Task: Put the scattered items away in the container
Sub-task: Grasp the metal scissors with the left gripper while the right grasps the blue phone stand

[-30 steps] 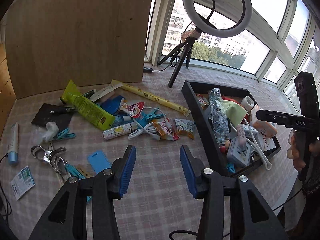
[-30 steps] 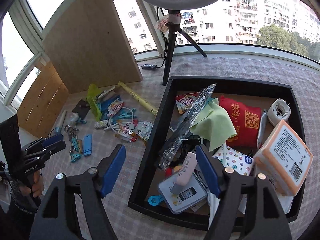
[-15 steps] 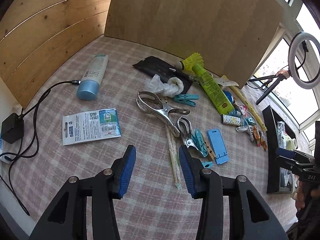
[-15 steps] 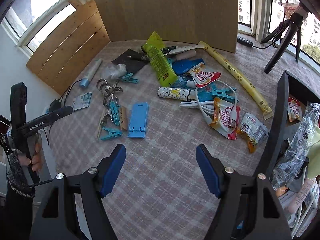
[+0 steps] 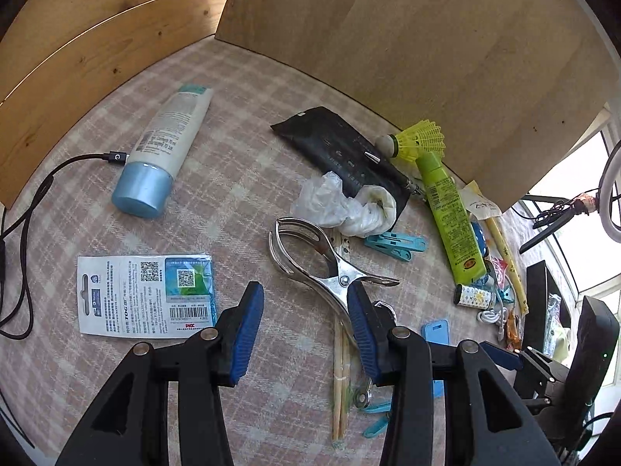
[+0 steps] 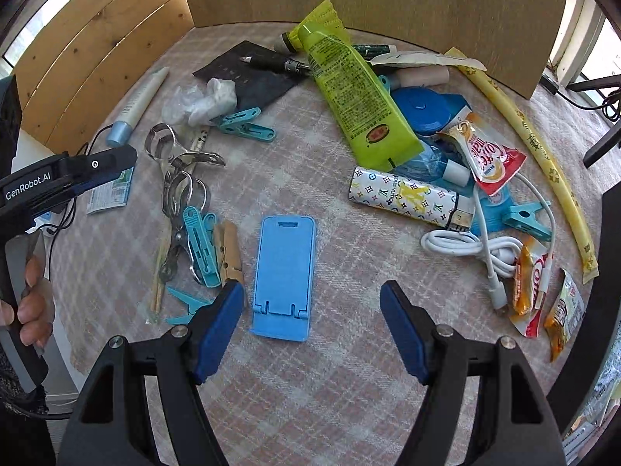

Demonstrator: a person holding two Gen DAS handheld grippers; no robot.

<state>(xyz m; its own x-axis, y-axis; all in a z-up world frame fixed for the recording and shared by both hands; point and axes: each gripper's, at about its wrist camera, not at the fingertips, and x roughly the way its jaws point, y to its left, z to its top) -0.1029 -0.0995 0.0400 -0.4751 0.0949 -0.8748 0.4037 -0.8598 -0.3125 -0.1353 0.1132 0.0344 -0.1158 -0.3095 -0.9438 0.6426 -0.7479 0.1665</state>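
Clamp [image 5: 330, 268], steel, lies under my left gripper [image 5: 306, 334], jaws apart, empty; blue stand [image 6: 285, 272] under my right gripper [image 6: 312, 334], likewise agape.

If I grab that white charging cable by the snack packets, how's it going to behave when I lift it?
The white cable lies in loose coils, so it will probably go floppy and unwind, with its ends dangling. It looks light. One strand runs over the red-and-white sachet and a plug rests by the orange packet, so lifting may drag or nudge those.
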